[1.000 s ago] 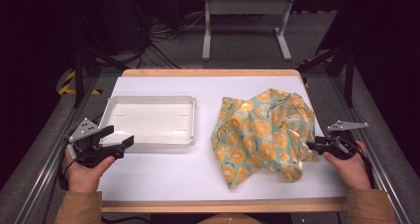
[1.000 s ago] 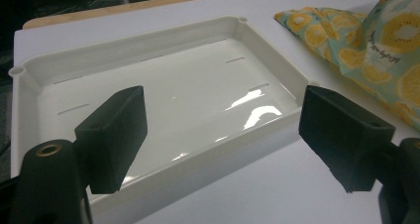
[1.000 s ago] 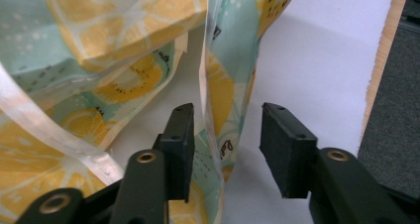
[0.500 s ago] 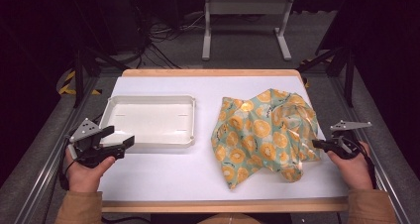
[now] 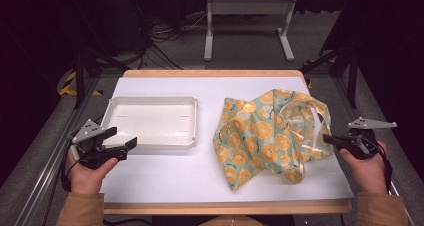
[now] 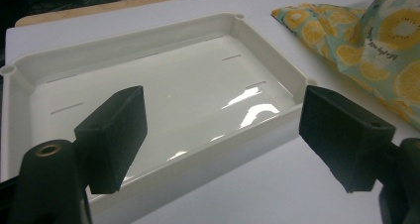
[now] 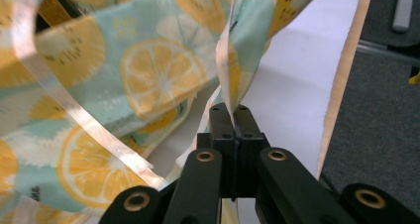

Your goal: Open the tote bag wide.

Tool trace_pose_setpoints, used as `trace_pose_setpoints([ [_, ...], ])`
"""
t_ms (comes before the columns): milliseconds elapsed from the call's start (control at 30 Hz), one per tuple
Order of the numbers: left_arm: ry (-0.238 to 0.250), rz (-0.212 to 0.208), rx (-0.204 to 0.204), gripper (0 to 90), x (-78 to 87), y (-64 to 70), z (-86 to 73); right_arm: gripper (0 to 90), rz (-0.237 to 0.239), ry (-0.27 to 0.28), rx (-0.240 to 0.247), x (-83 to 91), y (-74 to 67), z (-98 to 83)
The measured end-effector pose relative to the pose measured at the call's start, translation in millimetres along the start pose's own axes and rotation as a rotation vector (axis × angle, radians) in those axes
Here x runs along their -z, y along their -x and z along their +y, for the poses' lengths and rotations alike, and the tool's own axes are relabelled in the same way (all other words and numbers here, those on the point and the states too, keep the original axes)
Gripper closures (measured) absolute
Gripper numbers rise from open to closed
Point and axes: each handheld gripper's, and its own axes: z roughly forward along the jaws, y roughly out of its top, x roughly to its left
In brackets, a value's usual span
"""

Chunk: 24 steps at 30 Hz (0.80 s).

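A white table stands in a dark room with cables on the floor behind. The right gripper has just closed its jaws on the edge of the orange-slice print tote bag, which spreads leftward from it toward the table's middle. The left gripper, jaws spread, waits at the white tray, well apart from the bag.

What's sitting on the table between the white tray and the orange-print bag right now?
Nothing: in the high view a bare strip of white table separates the white tray from the orange-print bag. They lie apart.
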Motion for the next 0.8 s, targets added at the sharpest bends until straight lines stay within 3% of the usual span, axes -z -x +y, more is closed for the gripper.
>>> trace_pose_setpoints([
  [233,-0.004,-0.012,-0.009,19.4,-2.6,5.0,2.9,90.0,-0.01,0.069,0.019,18.0,-6.5,15.9],
  [433,0.004,-0.025,0.003,19.4,-1.5,5.1,3.5,90.0,0.016,0.149,0.056,35.3,-17.9,34.6],
  [800,0.01,-0.037,-0.008,19.4,-5.1,8.9,5.6,90.0,0.061,0.228,0.136,52.6,-43.9,62.9],
])
